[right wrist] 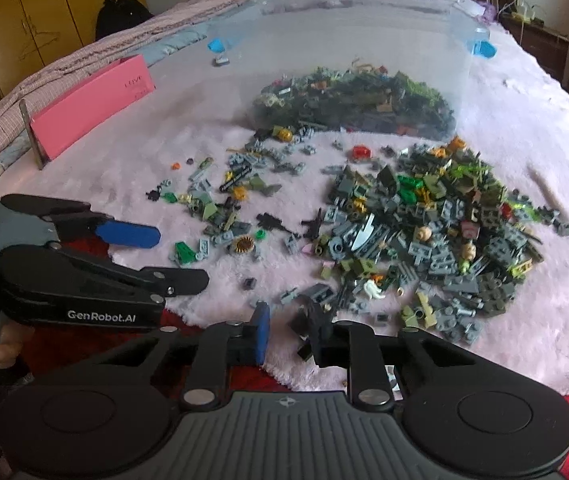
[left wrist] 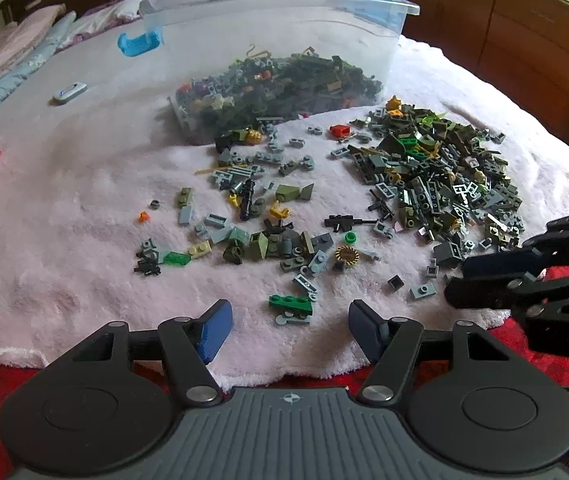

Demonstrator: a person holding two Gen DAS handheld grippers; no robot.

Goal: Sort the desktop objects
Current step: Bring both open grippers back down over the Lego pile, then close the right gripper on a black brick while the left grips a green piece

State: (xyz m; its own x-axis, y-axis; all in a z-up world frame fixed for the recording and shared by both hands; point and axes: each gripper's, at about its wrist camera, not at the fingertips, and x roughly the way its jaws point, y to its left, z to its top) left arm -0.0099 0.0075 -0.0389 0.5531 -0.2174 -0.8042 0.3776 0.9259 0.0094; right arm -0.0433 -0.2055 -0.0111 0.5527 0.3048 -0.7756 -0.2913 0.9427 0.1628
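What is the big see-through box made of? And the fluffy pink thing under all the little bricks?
The box looks like clear, smooth plastic: you can see the bricks through its shiny wall. The pink blanket looks like soft, fuzzy fleece or plush, with a fluffy matte surface. The little bricks seem to be hard, glossy plastic with studs.

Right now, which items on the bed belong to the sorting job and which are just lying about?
Part of the job:
loose bricks on the blanket
clear bin, partly filled with bricks
left gripper, open
right gripper, dark piece between its fingers

Lying about:
pink box
small grey device
folded bedding
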